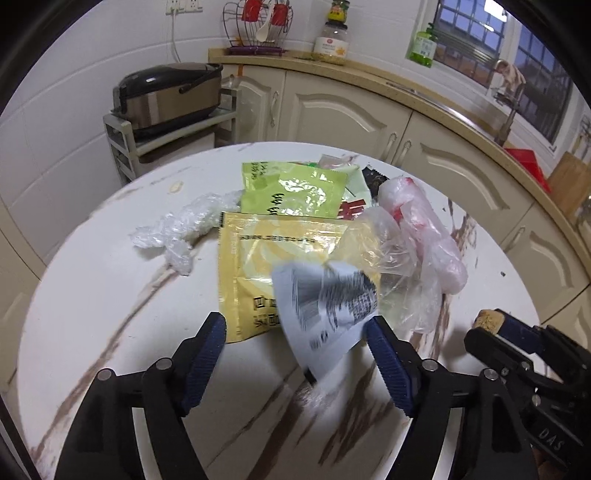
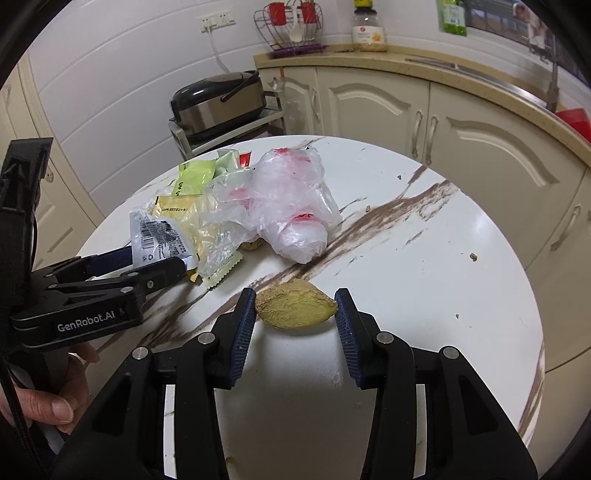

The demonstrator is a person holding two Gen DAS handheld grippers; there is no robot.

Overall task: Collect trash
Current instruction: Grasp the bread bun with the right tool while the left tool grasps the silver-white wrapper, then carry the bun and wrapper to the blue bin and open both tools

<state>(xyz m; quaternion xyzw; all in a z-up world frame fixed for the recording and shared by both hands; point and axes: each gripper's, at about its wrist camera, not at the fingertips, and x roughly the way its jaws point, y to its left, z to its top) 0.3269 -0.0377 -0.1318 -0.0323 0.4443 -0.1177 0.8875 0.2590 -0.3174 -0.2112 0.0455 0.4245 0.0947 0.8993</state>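
Observation:
A heap of trash lies on the round marble table [image 1: 92, 295]: a yellow sachet [image 1: 251, 266], a green sachet [image 1: 295, 188], crumpled clear film [image 1: 177, 229] and a thin plastic bag with red print [image 1: 424, 229]. A white printed wrapper [image 1: 325, 306], blurred, hangs between the fingers of my left gripper [image 1: 295, 323]. It touches only the right pad, and the jaws stand wide apart. From the right wrist, the same wrapper [image 2: 159, 236] shows in the left gripper [image 2: 155, 260]. My right gripper [image 2: 295, 306] is shut on a piece of ginger [image 2: 295, 310], held above the table.
Small crumbs [image 2: 472, 256] dot the table's right side. Behind the table stand cream cabinets [image 1: 332, 110], a rice cooker [image 1: 170, 96] on a shelf rack, and a counter with a dish rack [image 1: 258, 29] and jars. A hand [image 2: 48, 402] holds the left gripper.

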